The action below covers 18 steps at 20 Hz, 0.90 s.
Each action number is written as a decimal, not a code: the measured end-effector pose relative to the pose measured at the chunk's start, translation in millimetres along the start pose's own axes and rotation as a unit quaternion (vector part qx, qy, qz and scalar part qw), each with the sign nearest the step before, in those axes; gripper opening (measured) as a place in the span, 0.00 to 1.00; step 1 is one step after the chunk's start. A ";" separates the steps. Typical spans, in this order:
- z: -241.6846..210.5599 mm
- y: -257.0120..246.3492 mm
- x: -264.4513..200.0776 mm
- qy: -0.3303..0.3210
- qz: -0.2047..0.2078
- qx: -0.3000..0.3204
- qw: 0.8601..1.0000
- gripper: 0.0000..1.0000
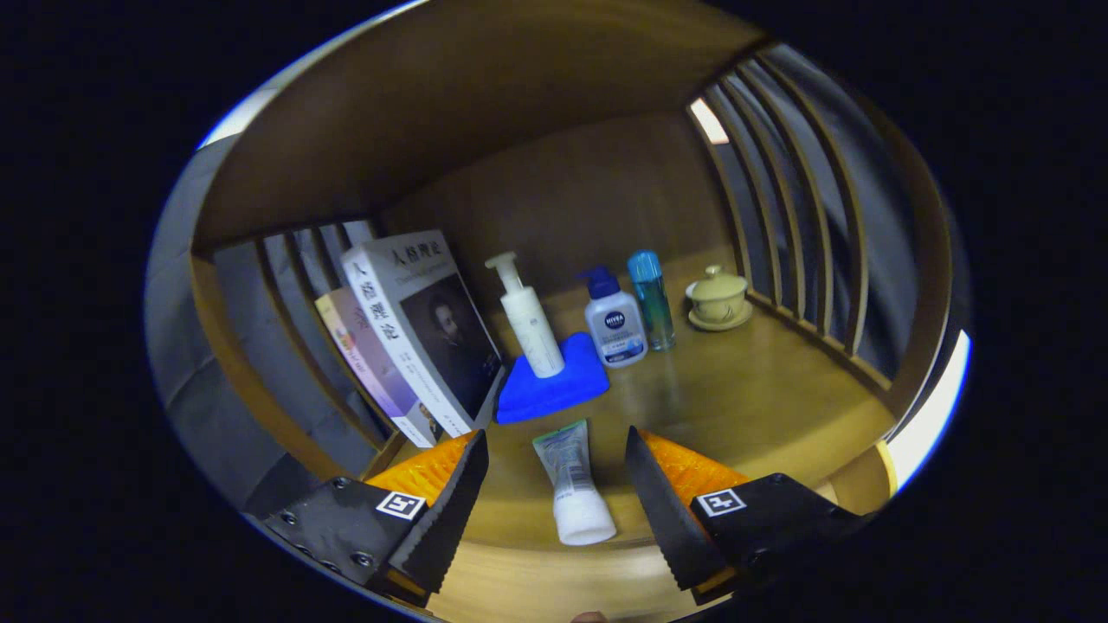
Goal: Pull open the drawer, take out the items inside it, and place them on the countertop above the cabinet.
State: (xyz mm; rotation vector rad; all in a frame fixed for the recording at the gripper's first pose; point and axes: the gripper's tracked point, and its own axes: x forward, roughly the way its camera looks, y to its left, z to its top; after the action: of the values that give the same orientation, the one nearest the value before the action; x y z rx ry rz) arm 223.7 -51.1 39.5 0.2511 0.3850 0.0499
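My gripper (556,450) hangs released, fingers spread wide; the tube (573,484) lies flat between them on the countertop (744,389), touching neither, cap end nearest me; just beyond, a blue cloth (541,389) bears a white pump bottle (530,320); books (415,329) lean far left; a lidded cup (718,296) sits far right.

We're looking into a dim, warm-lit wooden shelf; its back wall (589,199) sits in shadow. Soft glare spreads over the counter (736,389), bright strips flare beyond the slats (779,182), which bow hard. Focus holds sharp.
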 end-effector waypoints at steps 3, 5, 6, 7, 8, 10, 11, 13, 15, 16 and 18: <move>-6.1 14.7 -41.9 -0.021 0.027 -0.011 0.999 0.97; -14.6 18.7 -64.6 -0.033 0.033 -0.028 0.999 0.98; -19.6 19.7 -78.4 -0.042 0.035 -0.037 0.998 0.98; -23.2 20.8 -88.2 -0.051 0.037 -0.048 0.997 0.98; -26.7 19.8 -98.0 -0.060 0.032 -0.056 0.996 0.97; -39.2 21.7 -114.5 -0.070 0.030 -0.078 0.994 0.97; -49.7 24.6 -120.6 -0.071 0.030 -0.090 0.993 0.97; -64.2 27.8 -135.9 -0.078 0.024 -0.109 0.991 0.98; -74.8 31.9 -150.0 -0.096 0.018 -0.123 0.988 0.98; -81.8 33.0 -156.1 -0.101 0.015 -0.126 0.987 0.98; -99.9 36.6 -166.3 -0.109 0.011 -0.127 0.986 0.98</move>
State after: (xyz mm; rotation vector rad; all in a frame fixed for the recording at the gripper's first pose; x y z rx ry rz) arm 32.0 -8.2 19.9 0.0078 0.1560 0.0921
